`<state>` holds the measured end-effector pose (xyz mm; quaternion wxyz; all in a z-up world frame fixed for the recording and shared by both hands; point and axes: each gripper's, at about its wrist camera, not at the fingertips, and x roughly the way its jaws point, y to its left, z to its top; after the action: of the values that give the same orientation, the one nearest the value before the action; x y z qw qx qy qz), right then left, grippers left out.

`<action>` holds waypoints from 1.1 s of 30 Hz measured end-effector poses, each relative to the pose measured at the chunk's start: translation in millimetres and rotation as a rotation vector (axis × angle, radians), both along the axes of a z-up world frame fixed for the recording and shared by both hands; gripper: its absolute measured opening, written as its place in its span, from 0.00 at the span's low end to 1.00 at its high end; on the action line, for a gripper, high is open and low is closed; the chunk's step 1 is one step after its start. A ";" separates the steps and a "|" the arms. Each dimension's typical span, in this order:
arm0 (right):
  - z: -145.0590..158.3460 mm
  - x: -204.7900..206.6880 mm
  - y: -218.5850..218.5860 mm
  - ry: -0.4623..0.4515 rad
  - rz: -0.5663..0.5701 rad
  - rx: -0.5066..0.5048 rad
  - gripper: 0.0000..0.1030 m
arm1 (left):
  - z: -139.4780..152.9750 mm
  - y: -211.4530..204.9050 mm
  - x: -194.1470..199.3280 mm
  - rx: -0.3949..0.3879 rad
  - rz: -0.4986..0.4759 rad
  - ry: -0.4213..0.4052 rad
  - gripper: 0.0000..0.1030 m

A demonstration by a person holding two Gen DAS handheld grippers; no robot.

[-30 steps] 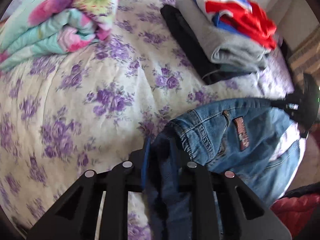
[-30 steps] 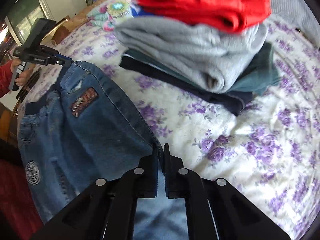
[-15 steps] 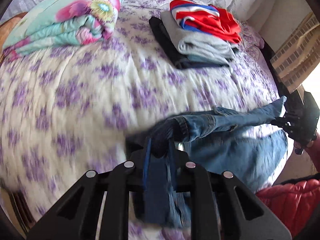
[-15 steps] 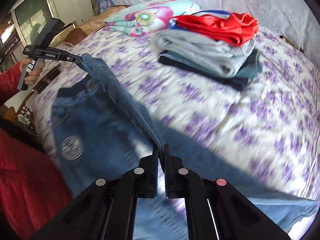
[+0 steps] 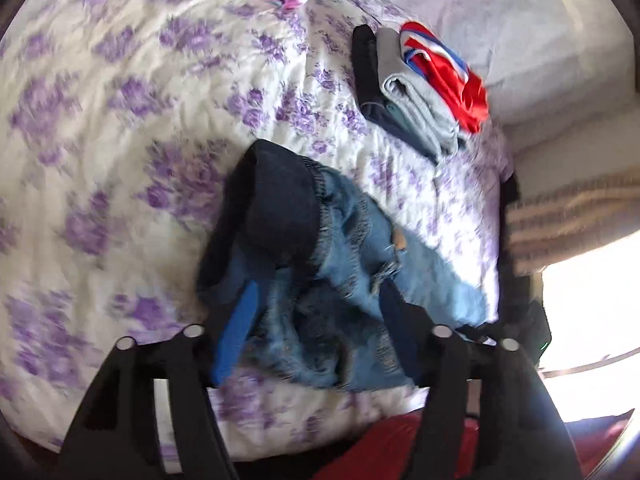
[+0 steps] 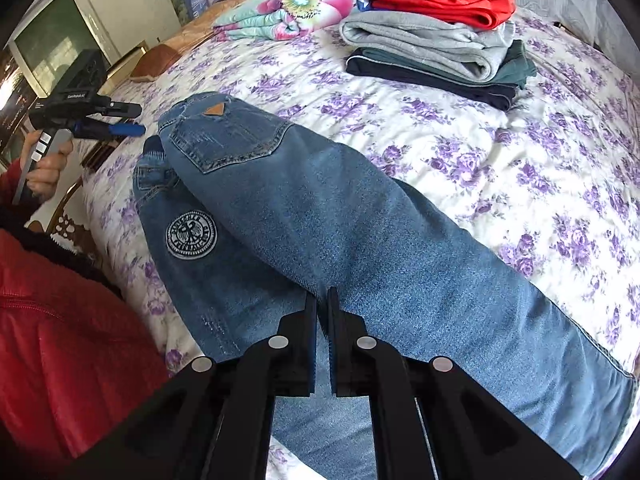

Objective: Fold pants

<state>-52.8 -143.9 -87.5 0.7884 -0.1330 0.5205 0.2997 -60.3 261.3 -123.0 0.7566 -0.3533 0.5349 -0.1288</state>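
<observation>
Now the blue denim pants [image 6: 320,232] lie on the bed's white quilt with purple flowers [image 6: 500,148], folded lengthwise so that one leg rests on the other; the back pocket with its tan patch faces up, and the round white badge on the lower leg shows beside it. The pile of folded clothes topped by a red garment [image 6: 432,32] sits beyond the pants, well apart from them, and a folded floral blanket [image 6: 296,12] lies further off beside that pile.

The left claw [image 6: 126,120] hovers just beside the waistband end, its jaws opening; in its own view the dark waistband sits between the spread fingers with no pad pressing on it. The right claw [image 6: 322,312] is pressed together at the near edge of the upper leg, around mid-length, and appears to pinch the denim there.

The lengthwise fold looks done, and the crosswise fold probably comes next. To do it well, the right claw should let go only once the leg edges line up, since the upper leg sits slightly skewed over the lower. Smoothing the waistband flat first would keep the next fold from bunching.
</observation>
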 end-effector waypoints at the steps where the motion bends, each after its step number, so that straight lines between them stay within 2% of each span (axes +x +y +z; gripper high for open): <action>1: 0.8 -0.2 0.2 -0.002 -0.001 0.000 0.05 | -3.6 -2.1 5.0 -0.051 0.014 0.008 0.62; 3: 2.8 -0.8 0.4 -0.012 0.000 -0.003 0.05 | -10.4 -5.5 13.9 -0.078 0.050 0.041 0.72; 5: 5.4 -1.6 1.1 -0.026 -0.005 -0.005 0.05 | -26.3 -10.1 24.6 -0.122 0.098 0.105 0.72; 7: 8.8 -2.8 0.6 -0.039 -0.011 -0.004 0.05 | -39.6 -13.3 31.2 -0.142 0.124 0.165 0.68; 8: 11.1 -4.2 0.3 -0.047 -0.013 -0.005 0.05 | -42.8 -14.5 32.7 -0.149 0.138 0.178 0.53; 9: 13.8 -5.4 0.3 -0.053 -0.016 -0.005 0.05 | -42.8 -14.8 32.8 -0.157 0.143 0.178 0.31; 12: 21.8 -11.7 0.9 -0.064 -0.014 0.000 0.05 | -24.3 -13.2 26.5 -0.102 0.139 0.132 0.21; 15: 24.2 -24.0 1.8 -0.038 -0.012 0.013 0.05 | 1.9 -12.9 6.1 -0.038 0.099 0.075 0.21; 17: 18.0 -34.9 -1.5 0.028 -0.022 0.050 0.05 | 6.8 -12.9 -11.2 -0.006 0.065 0.078 0.21; 19: 0.0 -44.9 -3.0 0.105 -0.032 0.062 0.05 | -8.9 -10.5 -24.2 -0.005 0.043 0.126 0.21; 21: -25.0 -50.7 -1.7 0.175 -0.049 0.065 0.05 | -36.4 -7.4 -31.3 -0.008 0.050 0.209 0.20; 23: -45.5 -51.6 0.3 0.214 -0.069 0.060 0.06 | -65.6 -0.3 -37.9 -0.056 0.086 0.282 0.20; 25: -51.8 -47.0 -0.5 0.230 -0.090 0.070 0.06 | -69.1 5.9 -40.7 -0.110 0.108 0.292 0.20; 27: -53.3 -44.9 0.5 0.245 -0.094 0.073 0.06 | -59.5 6.6 -39.2 -0.097 0.084 0.288 0.21; 29: -54.5 -43.6 2.1 0.255 -0.085 0.070 0.06 | -35.9 1.5 -35.3 -0.017 0.030 0.245 0.21; 32: -61.7 -39.9 0.6 0.283 -0.108 0.082 0.07 | 10.6 -21.7 -25.9 0.120 -0.079 0.112 0.24; 33: -63.4 -38.0 -1.0 0.293 -0.119 0.090 0.07 | 21.9 -27.5 -24.5 0.149 -0.111 0.075 0.30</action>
<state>-90.9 -145.0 -150.9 0.7256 -0.0212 0.6229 0.2916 -84.8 233.9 -101.0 0.7520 -0.2704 0.5896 -0.1171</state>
